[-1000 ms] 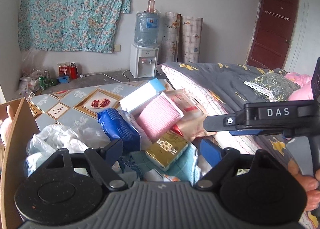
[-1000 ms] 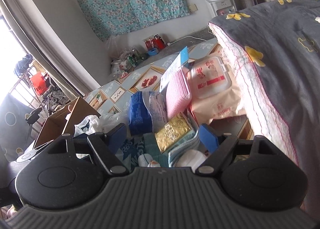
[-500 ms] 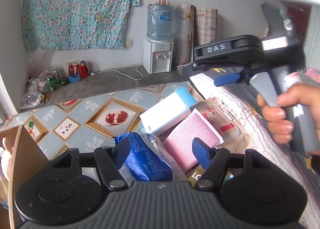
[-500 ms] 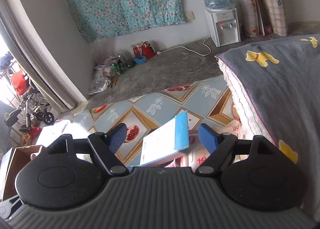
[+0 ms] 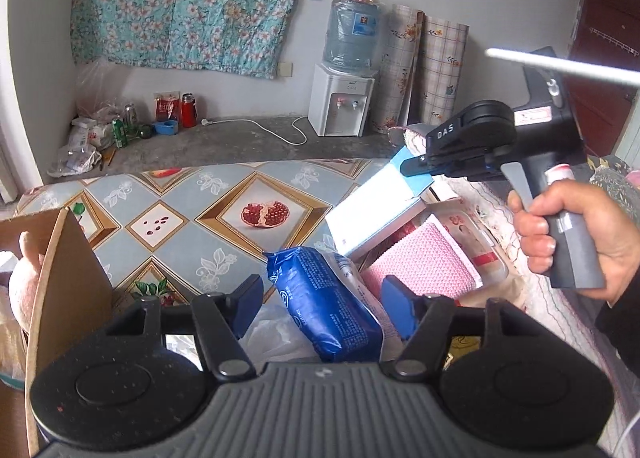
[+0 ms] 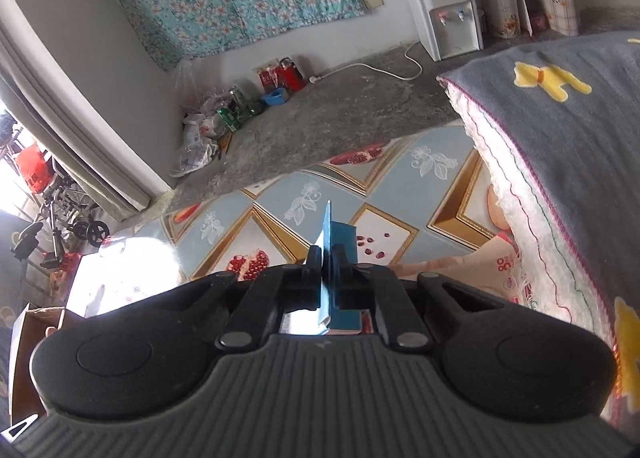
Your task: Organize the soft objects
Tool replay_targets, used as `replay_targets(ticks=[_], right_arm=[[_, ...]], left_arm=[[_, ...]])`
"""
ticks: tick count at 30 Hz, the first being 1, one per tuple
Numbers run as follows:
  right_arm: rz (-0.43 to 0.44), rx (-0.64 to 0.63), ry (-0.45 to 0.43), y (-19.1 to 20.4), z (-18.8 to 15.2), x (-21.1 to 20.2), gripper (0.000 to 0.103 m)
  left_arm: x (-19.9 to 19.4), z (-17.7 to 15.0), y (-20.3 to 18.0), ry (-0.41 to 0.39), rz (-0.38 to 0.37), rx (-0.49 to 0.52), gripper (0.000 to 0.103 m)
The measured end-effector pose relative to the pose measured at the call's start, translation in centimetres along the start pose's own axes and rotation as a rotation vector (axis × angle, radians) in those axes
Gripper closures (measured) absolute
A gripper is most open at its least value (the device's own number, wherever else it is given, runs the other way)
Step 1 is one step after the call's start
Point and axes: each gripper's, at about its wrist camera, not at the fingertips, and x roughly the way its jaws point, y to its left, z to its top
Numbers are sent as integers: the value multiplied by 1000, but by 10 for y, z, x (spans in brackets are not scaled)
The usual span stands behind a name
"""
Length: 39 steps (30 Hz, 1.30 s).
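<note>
The right claw (image 6: 327, 258) has just closed and pinches the blue end flap of the white box (image 5: 374, 213), which sits tilted behind the blue packet (image 5: 324, 318). The left claw (image 5: 322, 300) is open, its jaws either side of that packet without touching it.

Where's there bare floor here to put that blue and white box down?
The patterned mat lies bare from the cardboard box across to the concrete strip. Crowded: the pile by the bedding, namely the blue packet, pink cloth and blue-and-white box.
</note>
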Motion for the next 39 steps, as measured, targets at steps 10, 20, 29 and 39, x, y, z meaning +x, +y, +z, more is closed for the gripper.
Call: replay_targets(ticks=[10,20,29,39], right_arm=[[60,-586,-140,81,-56,-117,101],[-42,-1099,15,112,-229,-153,98],[88,-727,16,65,-238,-178,51],[133,-148,-23,-22,-163,-164,51]], left_arm=[[-27,0,36,36,-75,-221,37],[-46,-19,31,78,-155,-212,37],[-42,-40,-7,120,-199,-49,37],[-11,-48,-36,165,-201,80,38]])
